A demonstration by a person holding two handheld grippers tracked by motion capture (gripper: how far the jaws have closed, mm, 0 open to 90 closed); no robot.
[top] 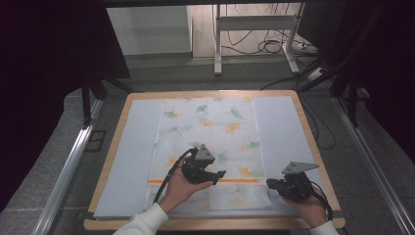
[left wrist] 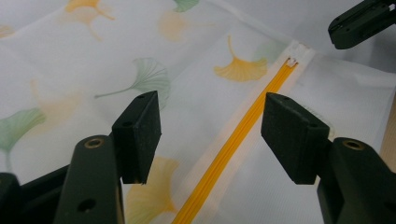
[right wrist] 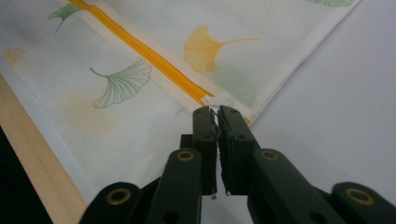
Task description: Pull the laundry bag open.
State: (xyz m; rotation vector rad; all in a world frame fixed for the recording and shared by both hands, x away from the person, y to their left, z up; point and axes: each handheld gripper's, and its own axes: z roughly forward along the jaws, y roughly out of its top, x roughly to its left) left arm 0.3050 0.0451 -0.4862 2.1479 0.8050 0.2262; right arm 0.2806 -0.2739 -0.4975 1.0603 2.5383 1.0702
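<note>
Mesh bag (top: 208,147) w/ ginkgo print lies flat mid-table; orange zipper (top: 203,180) runs across its near end. R gripper (right wrist: 217,111) jaws pinched together on the zipper pull at the zipper's R end, beside the white end tab (right wrist: 218,100). L gripper (left wrist: 212,135) jaws wide, nothing held, straddling above the zipper mid-length, pointing along it toward the R gripper. Judgement: L should press fabric down beside the zipper while R draws the pull straight along it, low. Both hands come in from near edge, R hand (top: 306,205) low at bag's corner.
</note>
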